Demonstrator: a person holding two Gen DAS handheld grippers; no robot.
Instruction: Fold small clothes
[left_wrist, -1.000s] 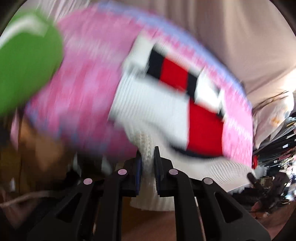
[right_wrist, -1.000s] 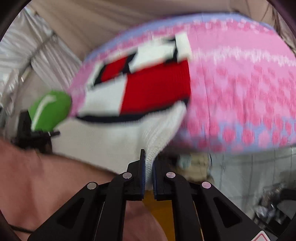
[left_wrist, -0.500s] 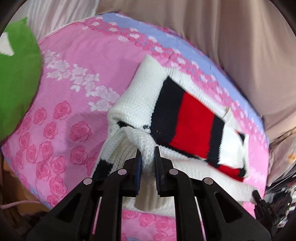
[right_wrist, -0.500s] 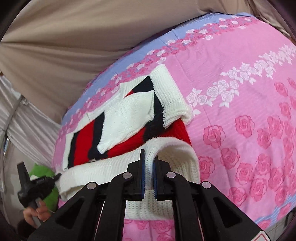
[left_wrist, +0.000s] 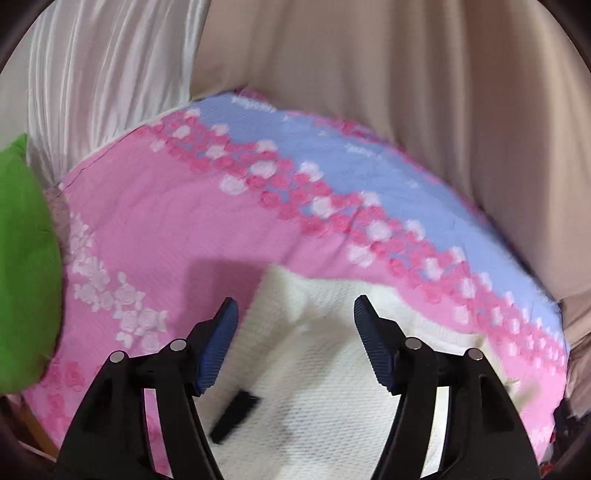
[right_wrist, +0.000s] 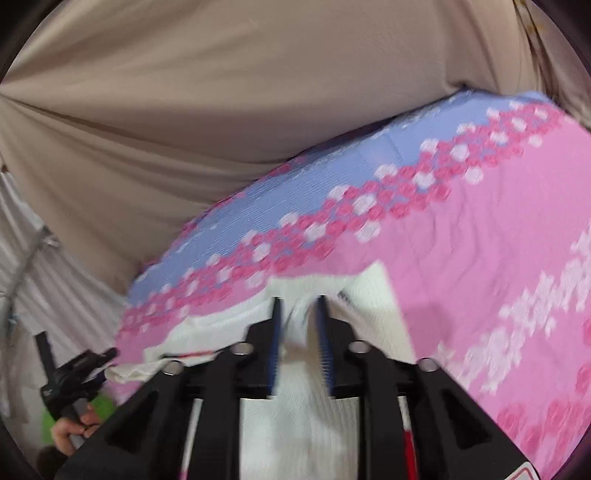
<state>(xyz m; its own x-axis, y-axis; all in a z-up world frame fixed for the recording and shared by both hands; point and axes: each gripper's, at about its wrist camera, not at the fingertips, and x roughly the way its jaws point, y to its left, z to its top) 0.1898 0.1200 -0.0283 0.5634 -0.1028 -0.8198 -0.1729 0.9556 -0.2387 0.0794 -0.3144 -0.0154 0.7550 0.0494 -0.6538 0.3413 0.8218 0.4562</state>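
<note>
Both grippers have just let go of the white knitted sweater (left_wrist: 314, 387). Half a second back each pair of jaws was pinched on a fold of its knit; now the left gripper (left_wrist: 295, 332) stands with its jaws wide apart above the cloth, nothing pressed between them, and the right gripper (right_wrist: 297, 332) has its jaws parted too, having just been opening, with white knit showing in the gap but the pads off it (motion blur makes the exact clearance hard to judge).

The sweater now lies flat on the pink floral sheet (left_wrist: 166, 221), its far edge short of the sheet's blue border. Earlier its red and black panel faced up; now mostly plain white shows, so the near half has probably been carried over the far half. That reads as one fold finished, with smoothing or a further fold left.

A green cushion (left_wrist: 22, 258) sits left of the sweater, apart from it. No basket, box or other container is visible.
</note>
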